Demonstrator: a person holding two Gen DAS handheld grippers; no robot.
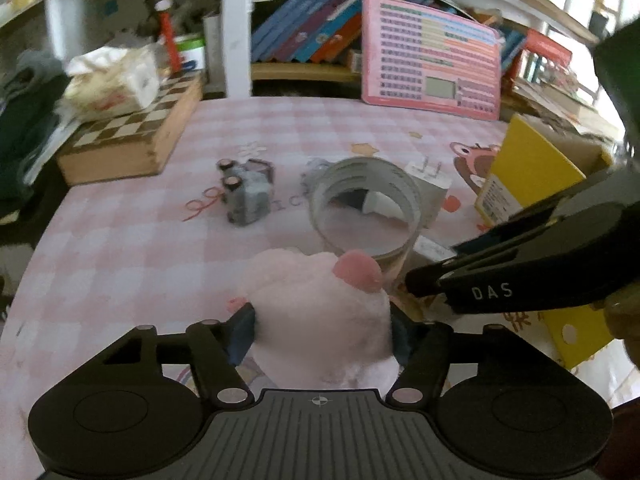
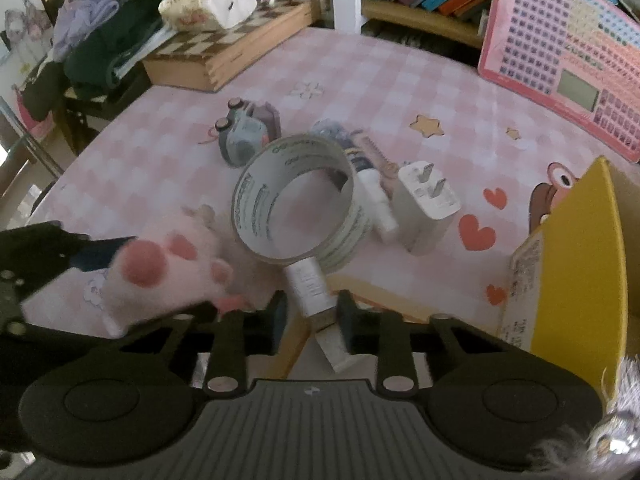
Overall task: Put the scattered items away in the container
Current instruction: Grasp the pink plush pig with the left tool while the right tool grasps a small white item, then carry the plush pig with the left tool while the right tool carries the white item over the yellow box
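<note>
My left gripper [image 1: 322, 330] is shut on a pink plush toy [image 1: 320, 308], held just above the pink checked tablecloth; the toy also shows in the right wrist view [image 2: 160, 276]. My right gripper [image 2: 312, 320] has its jaws either side of a small white tube [image 2: 310, 288] with a gap showing. It shows from the side in the left wrist view [image 1: 416, 280]. Beyond lie a tape roll [image 2: 296, 208], a white plug charger [image 2: 428, 204], a white pen-like tube [image 2: 372, 188] and a grey battery pack [image 2: 244, 136]. The yellow box container [image 2: 580, 264] stands at the right.
A chessboard box [image 1: 128, 136] with a tissue pack [image 1: 112, 80] sits at the back left. A pink learning tablet [image 1: 432, 60] leans on the bookshelf at the back. Dark clothes [image 2: 104, 44] lie past the table's left edge.
</note>
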